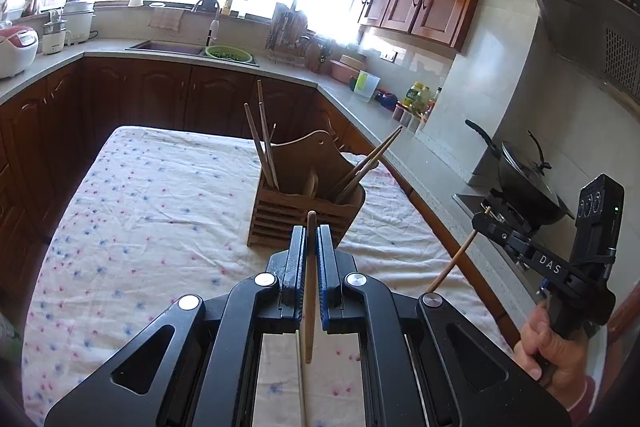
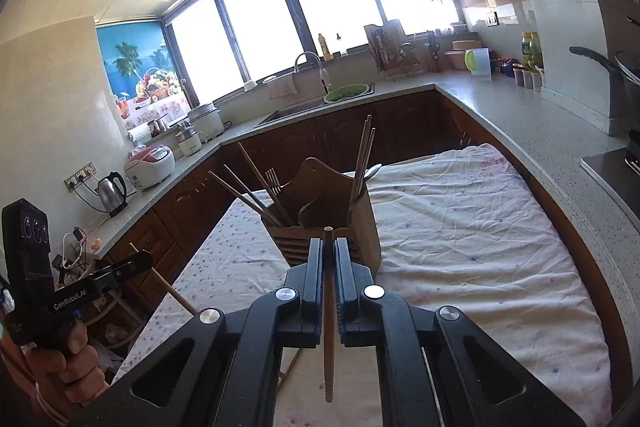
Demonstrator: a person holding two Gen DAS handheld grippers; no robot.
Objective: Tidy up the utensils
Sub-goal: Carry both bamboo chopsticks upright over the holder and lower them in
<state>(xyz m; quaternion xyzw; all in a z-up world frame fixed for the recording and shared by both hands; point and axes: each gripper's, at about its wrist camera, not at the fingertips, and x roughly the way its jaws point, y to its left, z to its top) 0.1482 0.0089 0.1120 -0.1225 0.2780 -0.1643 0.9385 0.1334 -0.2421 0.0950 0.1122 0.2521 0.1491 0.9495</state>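
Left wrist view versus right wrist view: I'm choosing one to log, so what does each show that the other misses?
Only the left wrist view shows the black lidded wok and the steel range hood. Only the right wrist view shows the steel electric kettle. Both share the wooden utensil holder on the floral tablecloth, and the left gripper and right gripper, each clamping a wooden chopstick.

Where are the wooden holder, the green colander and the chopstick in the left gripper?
Holder [image 1: 298,213]: left wrist view, slatted front wall.
Colander [image 1: 229,54]: left wrist view, green rim by the sink.
Chopstick [image 1: 310,291]: left wrist view, shaft, clamped in the left gripper [image 1: 311,233].
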